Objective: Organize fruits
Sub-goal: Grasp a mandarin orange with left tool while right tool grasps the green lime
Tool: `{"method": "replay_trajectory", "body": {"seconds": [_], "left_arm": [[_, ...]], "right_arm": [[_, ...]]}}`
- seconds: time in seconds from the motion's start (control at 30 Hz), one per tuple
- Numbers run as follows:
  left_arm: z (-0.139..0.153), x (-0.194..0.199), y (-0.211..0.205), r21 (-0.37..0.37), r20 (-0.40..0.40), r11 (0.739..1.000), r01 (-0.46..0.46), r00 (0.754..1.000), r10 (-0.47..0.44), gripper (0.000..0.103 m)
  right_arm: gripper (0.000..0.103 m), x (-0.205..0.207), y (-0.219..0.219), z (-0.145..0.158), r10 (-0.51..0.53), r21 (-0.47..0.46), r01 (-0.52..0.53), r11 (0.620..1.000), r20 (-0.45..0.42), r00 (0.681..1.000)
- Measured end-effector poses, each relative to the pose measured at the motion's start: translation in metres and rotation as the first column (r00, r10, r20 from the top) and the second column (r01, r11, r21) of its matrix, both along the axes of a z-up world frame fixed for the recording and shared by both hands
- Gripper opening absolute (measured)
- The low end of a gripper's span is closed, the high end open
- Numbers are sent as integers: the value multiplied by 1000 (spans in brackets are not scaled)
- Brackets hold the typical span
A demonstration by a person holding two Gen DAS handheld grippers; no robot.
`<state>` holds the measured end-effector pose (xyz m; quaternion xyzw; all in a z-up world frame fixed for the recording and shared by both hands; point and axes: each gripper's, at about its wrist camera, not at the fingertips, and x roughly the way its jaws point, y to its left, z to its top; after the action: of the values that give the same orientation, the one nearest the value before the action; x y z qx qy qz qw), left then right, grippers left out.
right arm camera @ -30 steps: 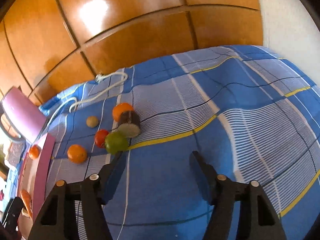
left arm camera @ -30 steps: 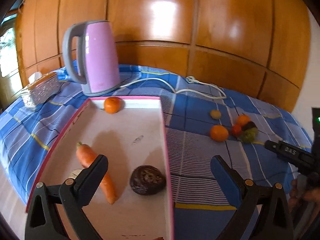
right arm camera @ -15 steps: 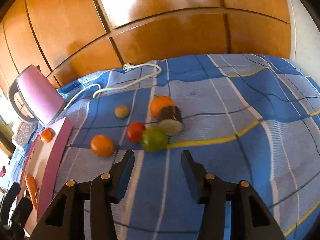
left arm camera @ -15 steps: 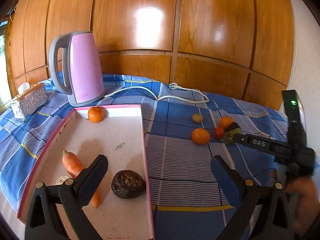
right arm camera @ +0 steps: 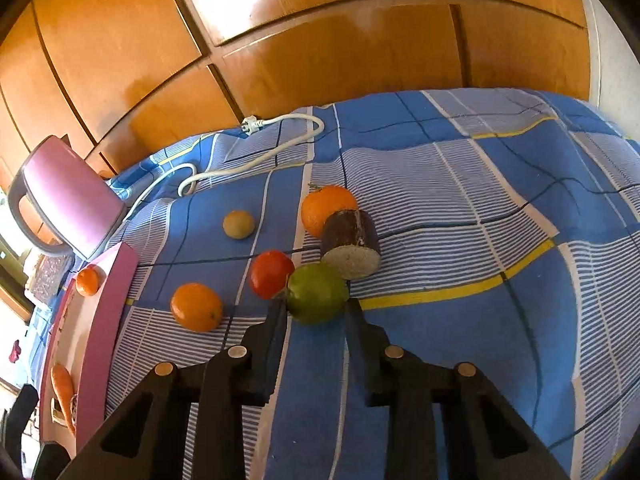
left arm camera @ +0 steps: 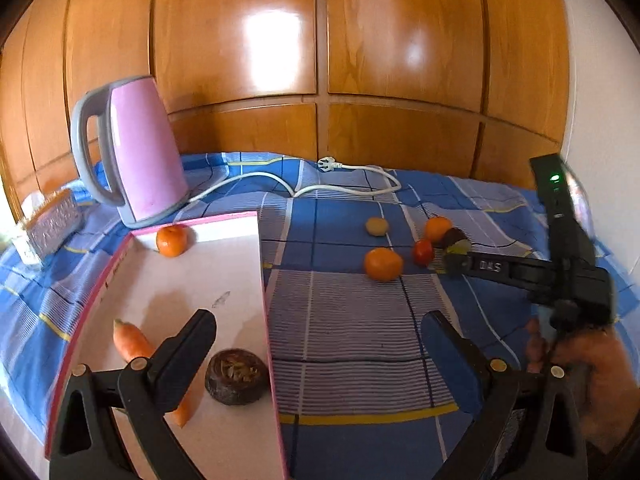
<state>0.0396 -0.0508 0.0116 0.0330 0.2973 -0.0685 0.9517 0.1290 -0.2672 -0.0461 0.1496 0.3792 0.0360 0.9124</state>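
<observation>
Your right tongs have a tip on each side of the green fruit, but you cannot tell if they squeeze it yet. It lies on the blue bed cover, touching the red fruit at its 10 o'clock and the brown cut piece at its 1 o'clock. Close too fast and the round fruit may pop out and roll, or bump those two away. Your left tongs hang spread wide and empty over the edge of the pink tray.
</observation>
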Motion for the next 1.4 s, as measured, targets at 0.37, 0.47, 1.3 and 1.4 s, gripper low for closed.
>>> {"method": "replay_trajectory", "body": {"seconds": [0.37,0.47,1.3,1.4], "left_arm": [[4,57,-26,-89,-127,996,1,992,-12,93],[2,73,-33,-104,-158,995,-3,987,-13,85],[-48,125,-59,-150,-290,988,20,955,-63,36],[-47,107,-53,-150,-285,988,32,956,-75,36]], "right_arm": [[29,-7,-14,2,-45,-26,45,999,-17,999],[29,-6,-15,1,-42,-23,42,999,-19,999],[30,2,-25,-7,-52,44,53,998,-28,998],[30,2,-26,-8,-48,52,49,997,-26,999]]}}
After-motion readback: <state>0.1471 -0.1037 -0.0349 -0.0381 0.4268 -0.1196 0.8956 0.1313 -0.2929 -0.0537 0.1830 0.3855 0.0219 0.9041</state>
